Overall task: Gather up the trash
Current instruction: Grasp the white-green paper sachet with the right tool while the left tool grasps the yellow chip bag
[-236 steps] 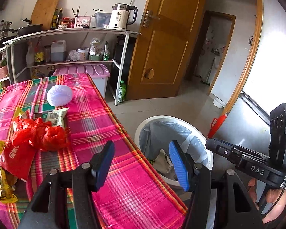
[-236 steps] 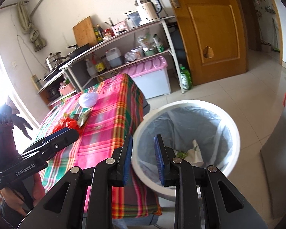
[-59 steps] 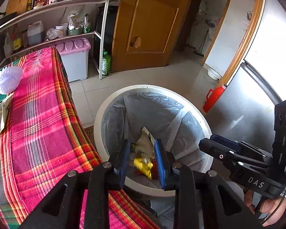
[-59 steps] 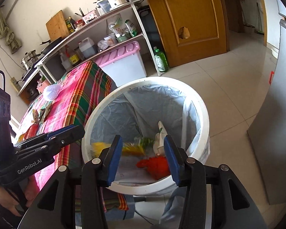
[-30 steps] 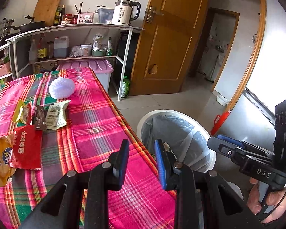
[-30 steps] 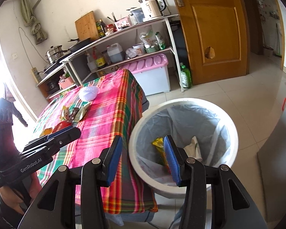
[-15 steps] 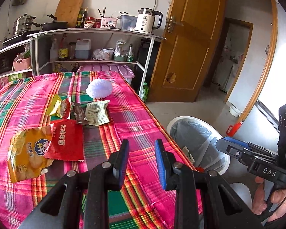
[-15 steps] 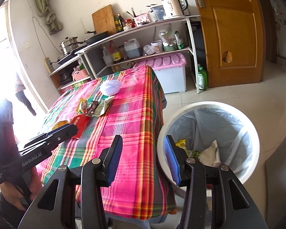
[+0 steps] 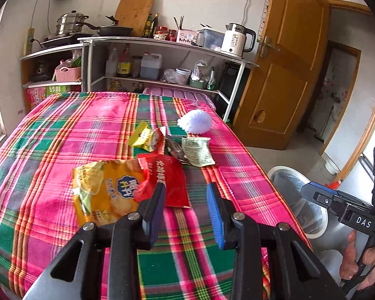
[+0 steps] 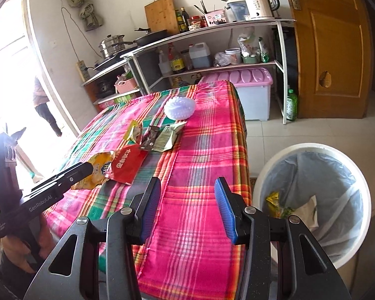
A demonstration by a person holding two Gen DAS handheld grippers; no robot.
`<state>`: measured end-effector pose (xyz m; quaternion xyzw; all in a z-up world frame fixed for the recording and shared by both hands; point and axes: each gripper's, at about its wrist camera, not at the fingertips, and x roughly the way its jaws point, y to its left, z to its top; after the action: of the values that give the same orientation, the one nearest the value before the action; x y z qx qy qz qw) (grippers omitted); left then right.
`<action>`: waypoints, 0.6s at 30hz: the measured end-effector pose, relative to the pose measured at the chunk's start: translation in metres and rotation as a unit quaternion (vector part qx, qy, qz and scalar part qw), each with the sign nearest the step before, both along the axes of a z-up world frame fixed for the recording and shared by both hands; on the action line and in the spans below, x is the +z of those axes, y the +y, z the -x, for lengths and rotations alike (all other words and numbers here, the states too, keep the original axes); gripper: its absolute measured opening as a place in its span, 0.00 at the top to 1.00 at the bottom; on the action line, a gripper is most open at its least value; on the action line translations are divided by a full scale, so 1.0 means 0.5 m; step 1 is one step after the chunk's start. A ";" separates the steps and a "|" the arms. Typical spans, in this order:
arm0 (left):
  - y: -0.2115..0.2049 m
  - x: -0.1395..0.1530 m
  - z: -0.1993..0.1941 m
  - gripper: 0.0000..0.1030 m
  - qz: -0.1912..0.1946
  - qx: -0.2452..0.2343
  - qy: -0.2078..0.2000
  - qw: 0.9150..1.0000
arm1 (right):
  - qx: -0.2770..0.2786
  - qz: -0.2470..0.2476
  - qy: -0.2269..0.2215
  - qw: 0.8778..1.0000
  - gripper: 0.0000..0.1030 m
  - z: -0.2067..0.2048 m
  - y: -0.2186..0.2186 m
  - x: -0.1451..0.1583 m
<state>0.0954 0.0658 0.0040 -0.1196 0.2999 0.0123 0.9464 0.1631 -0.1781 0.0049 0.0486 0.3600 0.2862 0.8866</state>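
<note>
Several wrappers lie on the plaid tablecloth: an orange chip bag, a red wrapper, a small yellow packet, a dark wrapper and a pale green packet. A white foam ball sits behind them. My left gripper hovers just short of the red wrapper; its jaws are opening, with nothing between them. My right gripper stands open and empty over the table's near corner. The white lined bin on the floor at the right holds trash. The left gripper reaches over the chip bag.
A metal shelf unit with a kettle, bottles and pans stands behind the table. A pink-lidded storage box sits under it. A wooden door is at the right. A person stands in the bright doorway at the left.
Both views have swung from the bin toward the table, so the wrappers now lie ahead of the left gripper. The left jaws have widened. The right jaws are unchanged.
</note>
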 end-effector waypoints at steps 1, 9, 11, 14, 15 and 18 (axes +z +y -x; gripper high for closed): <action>0.012 0.000 0.002 0.65 0.000 0.008 -0.001 1.000 | 0.003 0.001 0.000 1.000 0.55 -0.002 0.008 0.000; 0.118 -0.011 0.014 0.58 0.003 0.082 -0.004 0.997 | 0.022 0.007 0.003 1.000 0.55 -0.036 0.068 -0.004; 0.137 -0.020 0.012 0.57 0.007 0.094 0.002 0.996 | 0.025 0.008 0.004 1.000 0.55 -0.045 0.076 -0.006; 0.156 -0.036 0.010 0.55 0.010 0.103 0.013 0.995 | 0.029 0.011 0.008 0.999 0.55 -0.057 0.097 -0.012; 0.161 -0.041 0.009 0.55 0.011 0.105 0.016 0.994 | 0.030 0.012 0.009 0.999 0.55 -0.064 0.104 -0.015; 0.175 -0.055 0.005 0.54 0.018 0.114 0.025 0.993 | 0.033 0.015 0.013 0.999 0.56 -0.083 0.121 -0.019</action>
<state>0.0931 0.1533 -0.0236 -0.1700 0.3077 0.1177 0.9287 0.2045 -0.1177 -0.0046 0.0268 0.3774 0.3092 0.8725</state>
